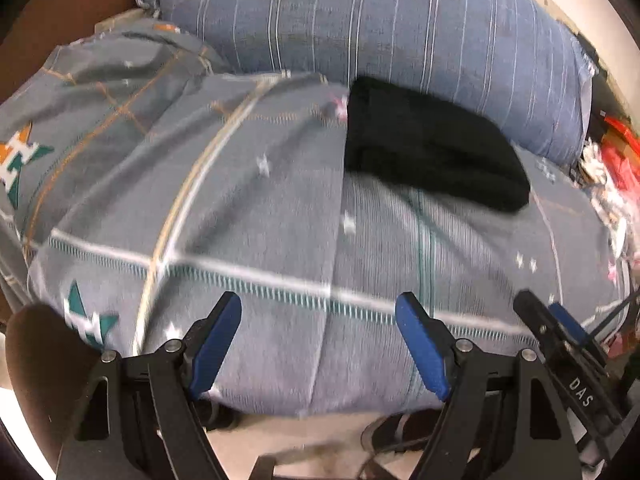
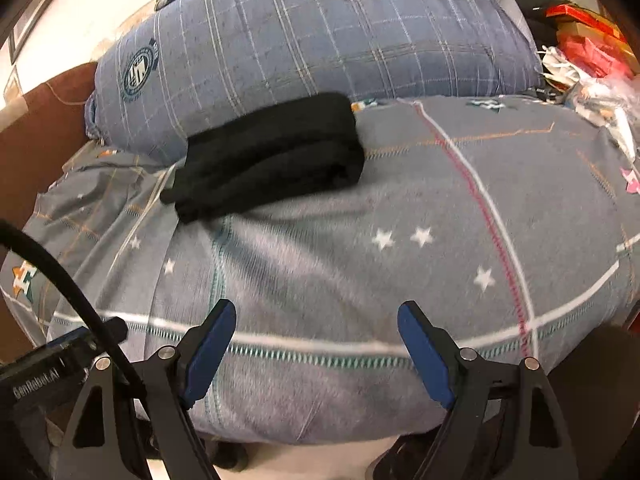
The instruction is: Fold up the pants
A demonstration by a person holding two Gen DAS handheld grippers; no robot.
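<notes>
The black pants [image 1: 432,148] lie folded into a compact bundle on the grey patterned bed cover [image 1: 256,216], far from both grippers, against a blue quilt. They also show in the right wrist view [image 2: 272,156], stacked in layers. My left gripper [image 1: 318,340] is open and empty, over the bed's near edge. My right gripper [image 2: 316,344] is open and empty too, over the near edge. The right gripper also shows at the right of the left wrist view [image 1: 552,320].
A rolled blue striped quilt [image 1: 380,20] lies behind the pants, also seen in the right wrist view [image 2: 320,28]. Red and white clutter [image 2: 584,52] sits at the far right. A brown headboard [image 2: 36,132] stands left. Shoes on the floor [image 1: 392,432] lie below the bed edge.
</notes>
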